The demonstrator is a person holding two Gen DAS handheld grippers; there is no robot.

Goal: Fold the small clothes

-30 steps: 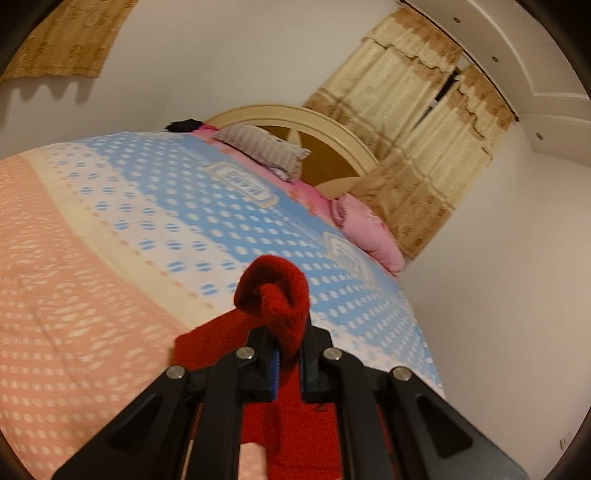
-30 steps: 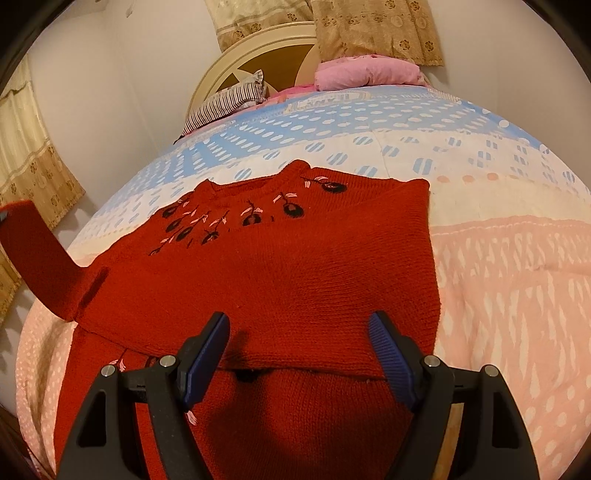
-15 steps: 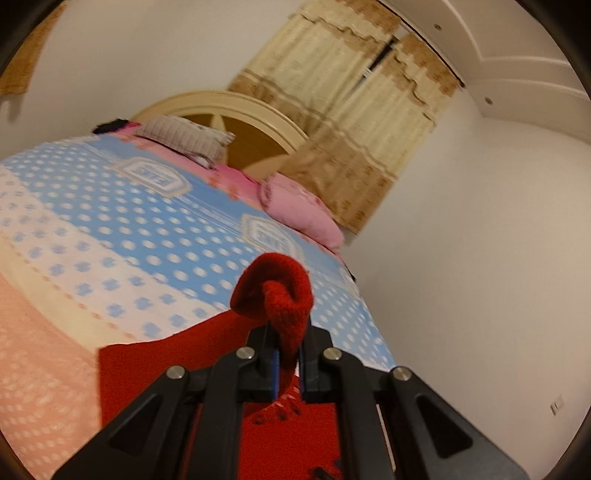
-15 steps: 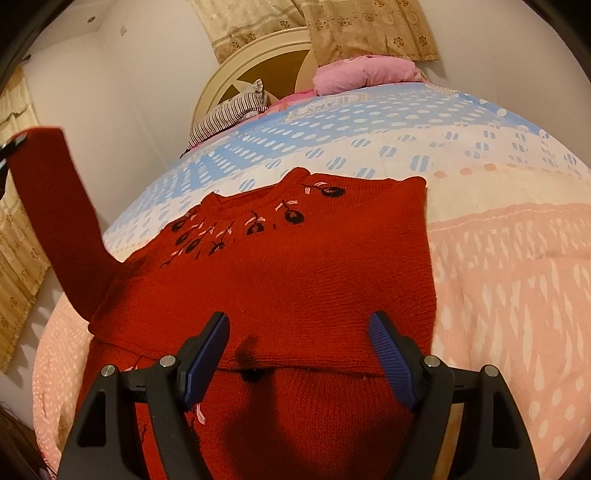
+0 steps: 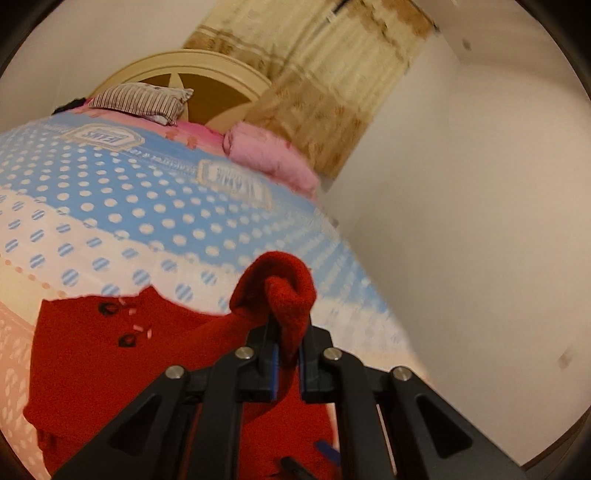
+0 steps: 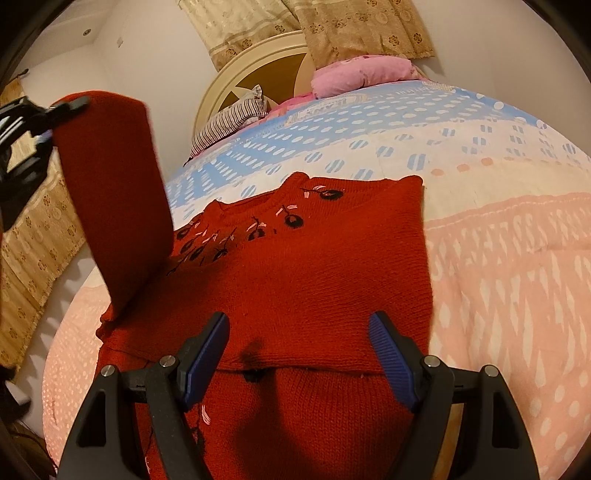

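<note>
bedroom with gold curtains [image 6: 354, 26] and a bed [image 6: 517, 258] under a dotted blue-and-peach cover, where a red sweater [image 6: 314, 266] lies flat near the foot, one side already folded across the chest. the left claw [image 5: 287, 350] is clamped narrow on the cuff of the sleeve [image 6: 110, 192], its jaws just starting to ease, cloth between them. the right claw [image 6: 299, 354] hovers wide and empty above the folded edge.

to do this step well, i'd carry the sleeve across the body and lay it straight over the fold before letting go, keeping the shoulder line from dragging.

compared with a second ago, the sleeve has swung from low at the bed's side to raised high above the sweater, while the right claw has barely shifted.
</note>
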